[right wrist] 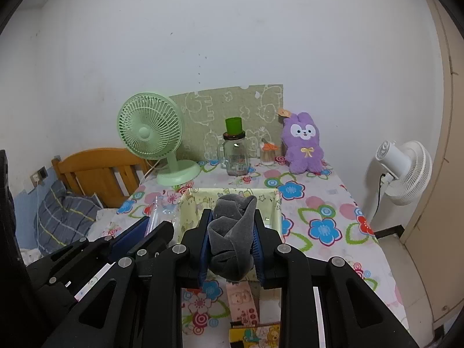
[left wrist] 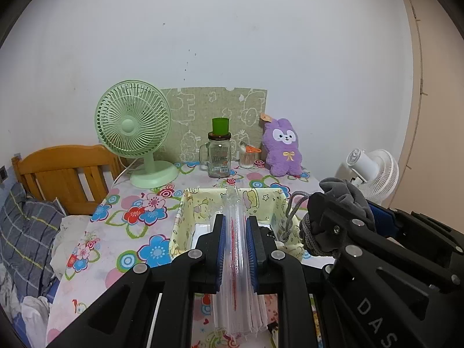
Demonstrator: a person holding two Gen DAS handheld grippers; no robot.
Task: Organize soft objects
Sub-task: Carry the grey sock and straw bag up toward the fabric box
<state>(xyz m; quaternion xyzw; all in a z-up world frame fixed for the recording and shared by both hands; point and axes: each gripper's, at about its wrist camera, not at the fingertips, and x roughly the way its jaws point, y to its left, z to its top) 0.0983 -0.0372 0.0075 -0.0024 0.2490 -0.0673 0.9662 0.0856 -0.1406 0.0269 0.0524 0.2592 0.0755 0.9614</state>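
Note:
My left gripper (left wrist: 235, 226) is shut on a clear plastic bag pack (left wrist: 236, 258) with red print, held above the near side of a pale yellow fabric basket (left wrist: 188, 203). My right gripper (right wrist: 232, 226) is shut on a grey velvet drawstring pouch (right wrist: 232, 232), held above the same basket (right wrist: 188, 203). In the left wrist view the right gripper and the grey pouch (left wrist: 345, 200) with its cord sit at the right. In the right wrist view the left gripper (right wrist: 150, 226) sits at the left. A purple plush bunny (left wrist: 282, 148) stands at the table's back.
The table has a flowered cloth (left wrist: 139, 211). At its back stand a green desk fan (left wrist: 133, 130), a glass jar with a green cup on it (left wrist: 219, 156) and a small swab jar (left wrist: 246, 158). A wooden bed frame (left wrist: 63, 171) is left, a white fan (right wrist: 403, 171) right.

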